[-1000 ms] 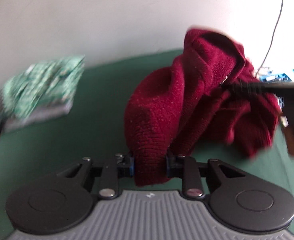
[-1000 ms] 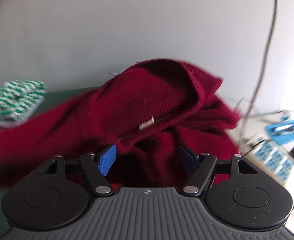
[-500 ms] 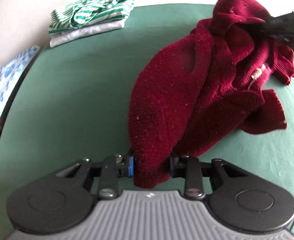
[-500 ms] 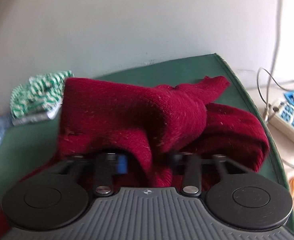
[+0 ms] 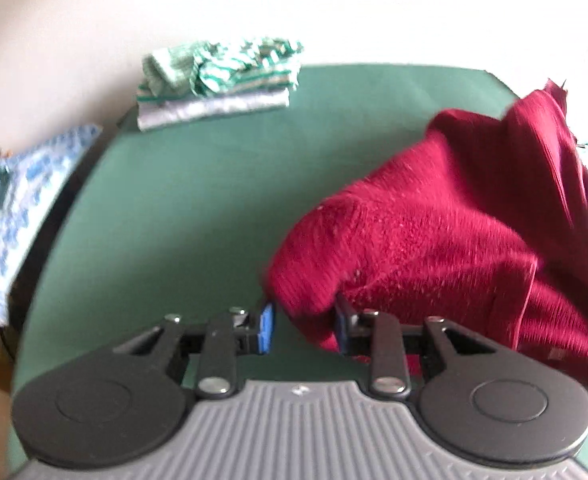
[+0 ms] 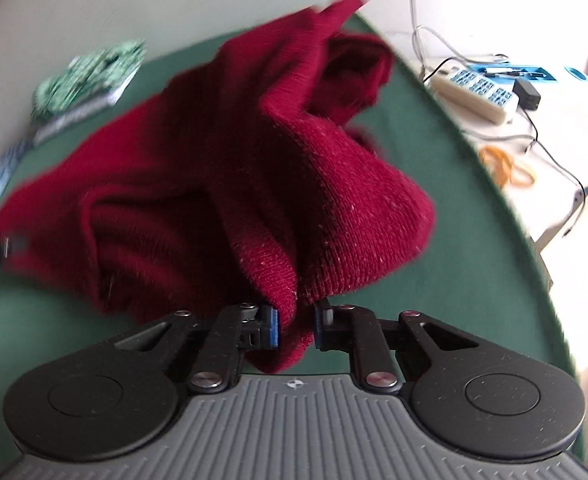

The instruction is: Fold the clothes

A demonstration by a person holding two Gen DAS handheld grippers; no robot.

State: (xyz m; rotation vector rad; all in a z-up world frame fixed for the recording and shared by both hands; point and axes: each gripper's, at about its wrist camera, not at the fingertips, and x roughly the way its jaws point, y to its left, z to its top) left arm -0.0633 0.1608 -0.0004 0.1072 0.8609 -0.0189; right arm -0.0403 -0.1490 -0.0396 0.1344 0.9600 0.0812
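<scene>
**Sweater held at two points above tabletop**

Sweater point(image 6: 222, 168): dark red knit, bunched and creased, gripped at two separate places. In the right wrist view it rises from the claw and spreads away to the left and toward the far edge of the green tabletop point(image 6: 445, 208), with one end of the fabric lifted at the top of the frame. In the left wrist view the sweater point(image 5: 445, 232) occupies the right half of the frame. Both views show motion blur on the fabric.

Right claw point(image 6: 295, 326): narrowly open, with a fold of knit pinched between the blue pad on one finger and the dark pad on the other. A short tail of fabric hangs below the grip point.

Left claw point(image 5: 301, 330): parted wider than the right one. A hanging corner of the sweater lies against the right finger; a gap shows between the fabric and the blue pad of the left finger. Whether this claw has a firm hold on the knit cannot be determined.

Surroundings: a folded stack point(image 5: 218, 80), green-and-white striped cloth on top of grey cloth, sits at the far left corner of the tabletop, well apart from the sweater. A blue-and-white patterned cloth point(image 5: 18, 208) lies beyond the left edge. To the right of the tabletop, a white power strip point(image 6: 475, 90) with attached cables rests on a white surface.
</scene>
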